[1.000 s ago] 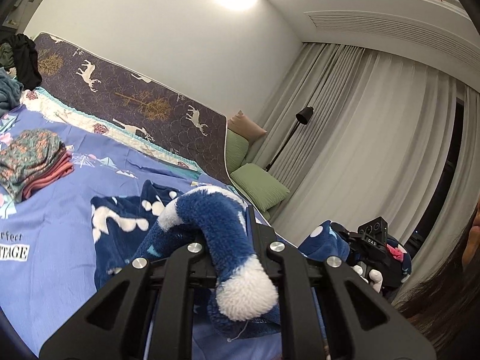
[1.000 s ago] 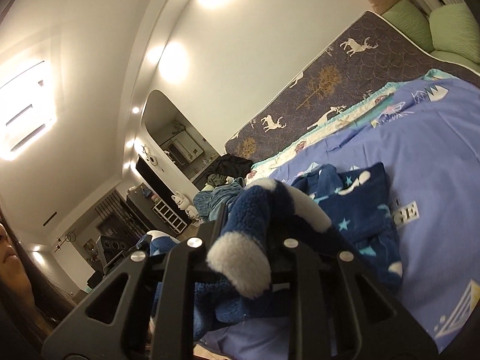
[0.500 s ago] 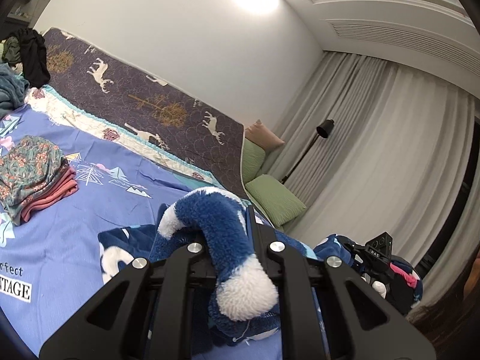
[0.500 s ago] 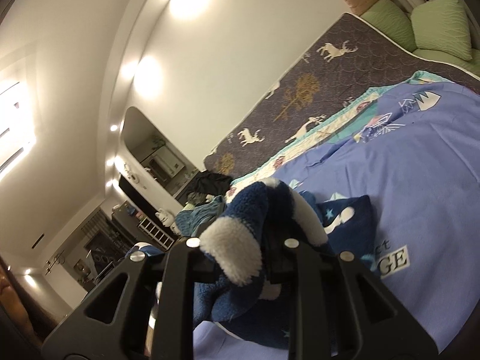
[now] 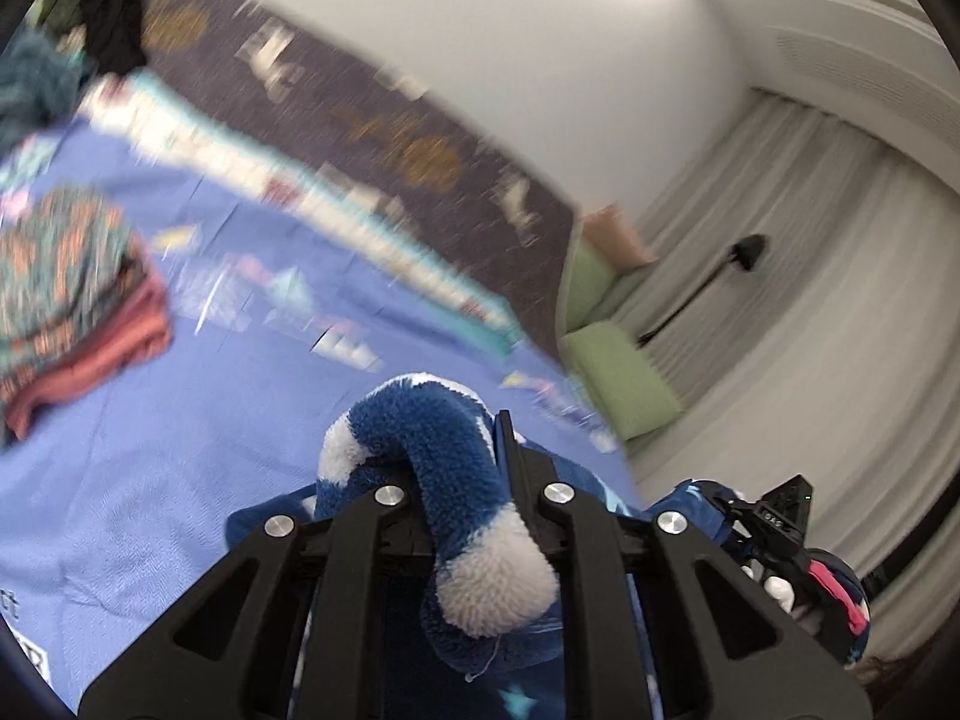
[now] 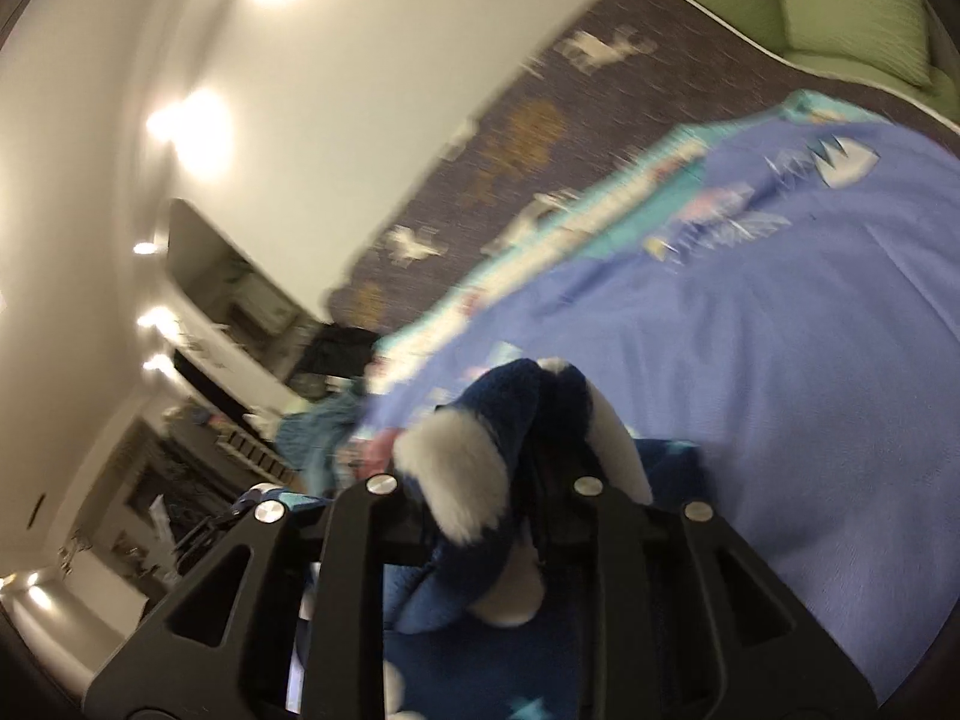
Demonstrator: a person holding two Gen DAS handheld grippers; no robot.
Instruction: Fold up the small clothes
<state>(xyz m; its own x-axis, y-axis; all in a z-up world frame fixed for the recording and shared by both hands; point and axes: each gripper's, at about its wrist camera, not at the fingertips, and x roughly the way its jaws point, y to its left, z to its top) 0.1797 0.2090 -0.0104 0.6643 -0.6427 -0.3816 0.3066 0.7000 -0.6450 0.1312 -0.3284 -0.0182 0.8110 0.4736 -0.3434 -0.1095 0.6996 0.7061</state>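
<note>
A blue sheet [image 5: 180, 420] covers the bed. Nearest, both tongs are clenched on the fleece [image 5: 456, 480]: left tongs [image 5: 462, 468] and right tongs [image 6: 528, 456] each pinch a white-tipped fold. Since a second ago the fleece has left the sheet's middle. Beyond, the folded pile [image 5: 72, 288] looms closer; everything is blurred.

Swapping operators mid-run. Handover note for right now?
Left hand-held gripper: shut on a white-trimmed edge of the blue fleece garment.
Right hand-held gripper: shut on another edge of it.
The garment hangs between both, over the blue bedsheet.
Done: a stack of folded clothes on the sheet; unfolded pile at the far end.
Left: lay this one down, finish folding it, stack it.
</note>
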